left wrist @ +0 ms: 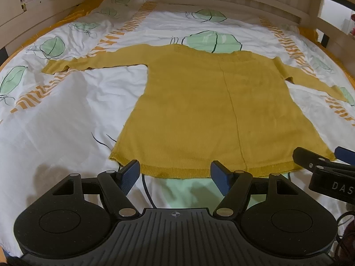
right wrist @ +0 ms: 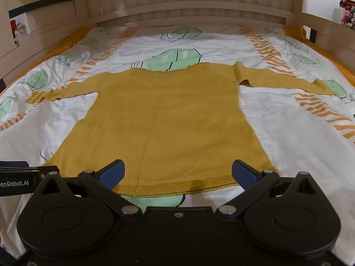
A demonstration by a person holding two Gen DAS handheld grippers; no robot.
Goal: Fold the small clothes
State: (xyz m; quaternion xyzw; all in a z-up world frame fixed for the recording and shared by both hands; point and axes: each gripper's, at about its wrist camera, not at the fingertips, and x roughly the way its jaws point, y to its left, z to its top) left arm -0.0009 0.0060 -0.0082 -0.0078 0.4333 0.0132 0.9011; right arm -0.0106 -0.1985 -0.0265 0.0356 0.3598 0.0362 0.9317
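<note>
Lettering "DAS" on right gripper (left wrist: 328, 161), "enRobot.AI" on left gripper (right wrist: 13, 166)

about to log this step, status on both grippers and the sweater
Left gripper open, right gripper open, both at the hem, holding nothing. Yellow sweater flat on the bedsheet, sleeves spread, unfolded. Nothing in the way.

Warm, fairly dim indoor light falls evenly over the bedspread (left wrist: 66, 115), with soft shadows just below the sweater (left wrist: 199, 110). Both fisheye views bend the bed frame (right wrist: 177, 11) into curves and darken at the corners.
</note>
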